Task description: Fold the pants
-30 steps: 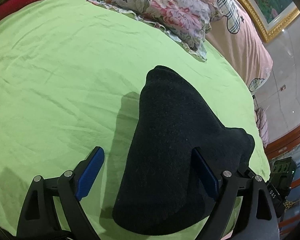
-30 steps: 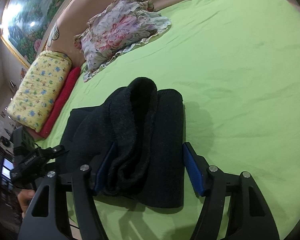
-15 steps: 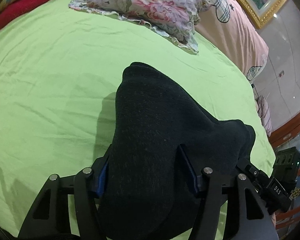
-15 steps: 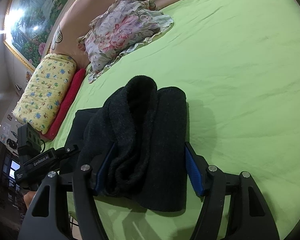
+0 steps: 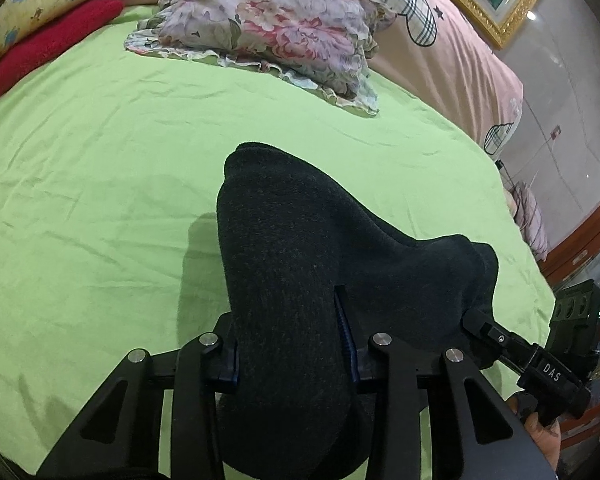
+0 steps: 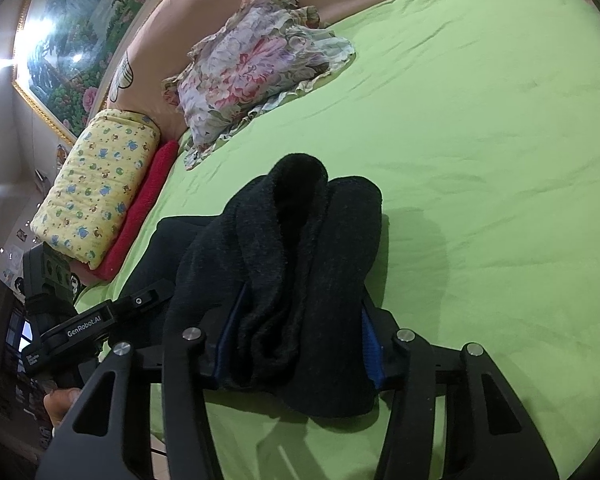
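Dark charcoal knit pants (image 5: 300, 264) lie bunched on the green bed sheet (image 5: 100, 184). My left gripper (image 5: 290, 320) is shut on a thick fold of the pants, blue pads pressed against the cloth on both sides. My right gripper (image 6: 300, 320) is shut on the other end of the pants (image 6: 300, 248), where rolled layers stand up between its fingers. The other gripper's body shows at the right edge of the left wrist view (image 5: 548, 368) and at the left of the right wrist view (image 6: 84, 324).
A floral pillow (image 5: 276, 36) lies at the head of the bed, also in the right wrist view (image 6: 252, 72). A yellow patterned bolster (image 6: 100, 184) and a red cloth (image 6: 140, 216) lie beside it. The bed edge runs near both grippers.
My left gripper has closed from wide open onto the pants fold. The right gripper keeps its grip, and both views have shifted slightly toward the pillow.
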### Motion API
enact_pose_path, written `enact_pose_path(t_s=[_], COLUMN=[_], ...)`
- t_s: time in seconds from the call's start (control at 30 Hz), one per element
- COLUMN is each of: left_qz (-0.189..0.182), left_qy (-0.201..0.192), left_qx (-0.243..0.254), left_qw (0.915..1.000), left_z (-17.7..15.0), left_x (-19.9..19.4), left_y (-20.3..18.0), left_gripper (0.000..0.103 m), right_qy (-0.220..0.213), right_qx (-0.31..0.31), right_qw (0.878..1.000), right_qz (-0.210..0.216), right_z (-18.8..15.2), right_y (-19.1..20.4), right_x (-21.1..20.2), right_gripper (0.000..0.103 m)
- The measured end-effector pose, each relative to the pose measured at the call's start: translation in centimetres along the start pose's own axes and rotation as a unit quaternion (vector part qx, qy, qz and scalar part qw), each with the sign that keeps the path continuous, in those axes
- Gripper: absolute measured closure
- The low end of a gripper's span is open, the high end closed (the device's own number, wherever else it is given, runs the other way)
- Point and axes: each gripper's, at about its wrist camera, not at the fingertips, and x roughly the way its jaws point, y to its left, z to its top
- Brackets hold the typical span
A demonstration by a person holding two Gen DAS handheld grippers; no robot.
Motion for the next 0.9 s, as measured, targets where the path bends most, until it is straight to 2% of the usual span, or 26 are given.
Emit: enact_pose_path(t_s=[0.23, 0.5, 0.9], left_qz=[0.002, 0.005, 0.04], left_qy=[-0.019, -0.047, -0.082], left_qx=[0.002, -0.012, -0.033], left_qw=[0.9998, 0.9988, 0.9953], left_z=[0.0, 0.2, 1.0], left_x=[-2.3, -5.7, -9.6], left_y=[-0.2, 1.4, 4.2], left_gripper=[0.068, 0.068, 0.068], right_qy=[-0.008, -0.007, 0.001], right_qx=[-0.011, -0.033, -0.069], right_qw=[1.0, 0.999, 0.995], right_qz=[0.008, 0.029, 0.066], right_z=[-0.1, -0.1, 1.1], right_y=[1.5, 4.1, 8.3], right_x=[-0.8, -0.7, 1.4], right_gripper=[0.054, 0.055, 0.055])
